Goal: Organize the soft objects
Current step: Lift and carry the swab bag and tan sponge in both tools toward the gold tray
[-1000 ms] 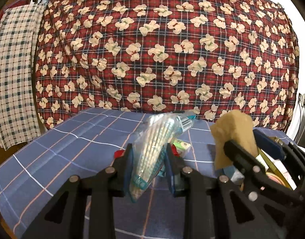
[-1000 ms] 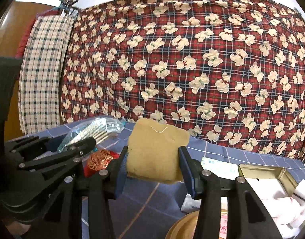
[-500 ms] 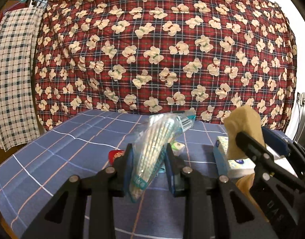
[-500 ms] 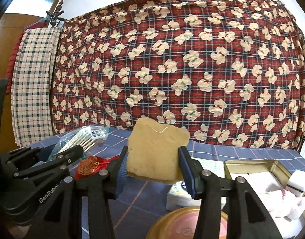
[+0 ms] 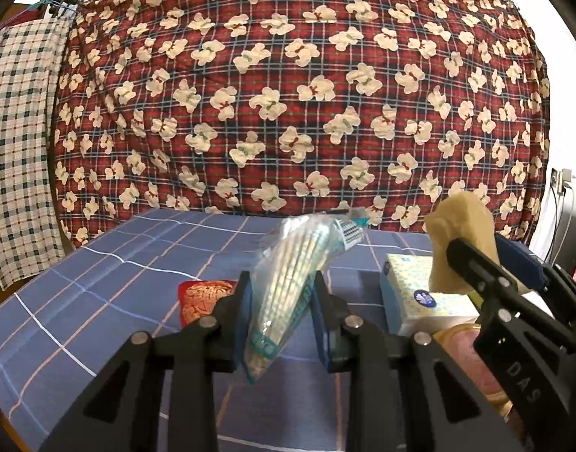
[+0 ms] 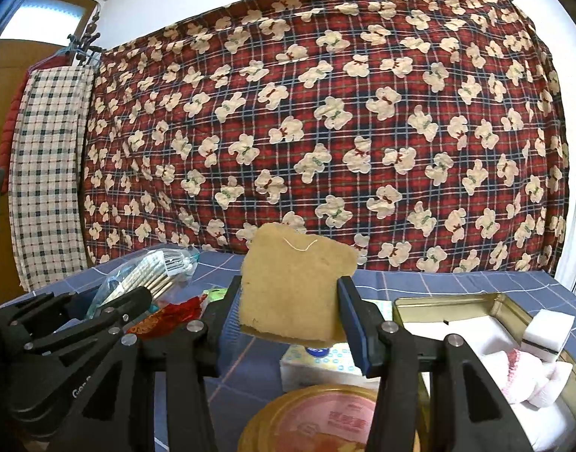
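Observation:
My left gripper (image 5: 282,312) is shut on a clear bag of cotton swabs (image 5: 291,282), held up off the blue checked tablecloth (image 5: 111,282). My right gripper (image 6: 291,312) is shut on a tan sponge pad (image 6: 293,288), raised above the table. Each gripper shows in the other's view: the right one with the tan sponge pad (image 5: 459,248) at the right, the left one with the swab bag (image 6: 152,278) at the left. An open gold tin (image 6: 514,309) at the right holds white foam blocks (image 6: 547,329) and a pink-white cloth (image 6: 525,376).
A tissue pack (image 5: 416,293) lies right of centre, also visible under the sponge as a tissue pack (image 6: 318,363). A red and gold packet (image 5: 201,297) lies on the cloth. The round tin lid (image 6: 318,418) sits near the front. A red bear-print blanket (image 5: 288,94) hangs behind.
Both grippers have shifted sideways across the table with their loads still held. The tissue pack and red packet now show more fully, and the open tin fills more of the right wrist view.

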### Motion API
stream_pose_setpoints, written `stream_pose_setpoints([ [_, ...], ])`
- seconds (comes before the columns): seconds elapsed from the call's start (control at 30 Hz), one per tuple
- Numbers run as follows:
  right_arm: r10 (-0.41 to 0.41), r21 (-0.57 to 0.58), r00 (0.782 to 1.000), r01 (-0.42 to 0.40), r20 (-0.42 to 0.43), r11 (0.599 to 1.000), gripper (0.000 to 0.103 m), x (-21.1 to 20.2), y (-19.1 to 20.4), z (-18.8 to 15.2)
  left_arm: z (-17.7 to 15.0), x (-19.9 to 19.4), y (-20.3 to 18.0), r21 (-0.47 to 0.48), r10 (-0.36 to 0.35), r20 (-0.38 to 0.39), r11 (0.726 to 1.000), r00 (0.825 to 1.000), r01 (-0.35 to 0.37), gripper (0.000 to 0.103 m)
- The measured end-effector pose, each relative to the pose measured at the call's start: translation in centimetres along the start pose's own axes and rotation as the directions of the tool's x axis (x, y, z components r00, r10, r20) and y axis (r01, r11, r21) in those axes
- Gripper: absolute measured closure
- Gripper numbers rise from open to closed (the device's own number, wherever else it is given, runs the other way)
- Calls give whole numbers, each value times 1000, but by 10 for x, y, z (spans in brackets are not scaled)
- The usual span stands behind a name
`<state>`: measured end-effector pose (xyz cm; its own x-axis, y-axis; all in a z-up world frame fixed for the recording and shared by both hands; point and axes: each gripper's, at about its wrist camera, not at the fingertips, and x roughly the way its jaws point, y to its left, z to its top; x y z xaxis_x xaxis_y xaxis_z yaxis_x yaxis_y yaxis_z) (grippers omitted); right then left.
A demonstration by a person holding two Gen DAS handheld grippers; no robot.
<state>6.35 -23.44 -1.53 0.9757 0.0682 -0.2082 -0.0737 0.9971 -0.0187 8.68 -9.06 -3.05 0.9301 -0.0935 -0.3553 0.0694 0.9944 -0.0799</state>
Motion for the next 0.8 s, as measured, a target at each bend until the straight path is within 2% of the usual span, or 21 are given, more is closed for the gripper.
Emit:
stream_pose_setpoints([
  [0.8, -71, 49, 997, 70, 20, 996, 51, -13, -32, 0, -3, 0, -41, 43, -61, -2, 997, 998, 61, 76],
])
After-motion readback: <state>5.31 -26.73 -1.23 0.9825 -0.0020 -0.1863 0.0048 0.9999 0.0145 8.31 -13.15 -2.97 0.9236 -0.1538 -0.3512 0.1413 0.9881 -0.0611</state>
